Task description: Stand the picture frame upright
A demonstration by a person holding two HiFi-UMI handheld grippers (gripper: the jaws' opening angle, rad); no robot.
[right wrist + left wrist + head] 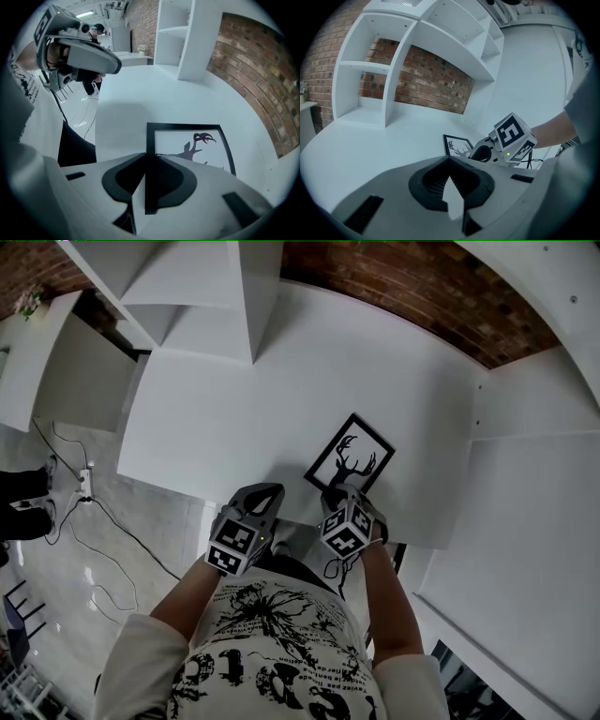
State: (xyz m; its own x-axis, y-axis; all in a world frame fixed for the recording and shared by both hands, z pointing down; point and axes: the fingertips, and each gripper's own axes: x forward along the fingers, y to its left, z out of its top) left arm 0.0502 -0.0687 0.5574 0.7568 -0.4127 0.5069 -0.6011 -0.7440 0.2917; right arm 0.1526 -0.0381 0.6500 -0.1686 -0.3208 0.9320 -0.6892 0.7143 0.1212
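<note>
A black picture frame (351, 455) with a deer silhouette lies on the white table (234, 409), one corner pointing toward me. My right gripper (339, 493) is at its near corner, and in the right gripper view the frame's dark edge (151, 140) runs straight in between the closed jaws of the right gripper (149, 157). The left gripper (265, 495) hovers at the table's front edge, just left of the frame, shut with nothing in it. From the left gripper view, past the left gripper (450, 161), the frame (458, 146) shows beside the right gripper (480, 152).
White shelving (206, 296) stands at the table's far left against a brick wall (422, 287). A white panel (525, 521) borders the table on the right. Cables (84, 512) and a person's shoes (23, 493) are on the floor to the left.
</note>
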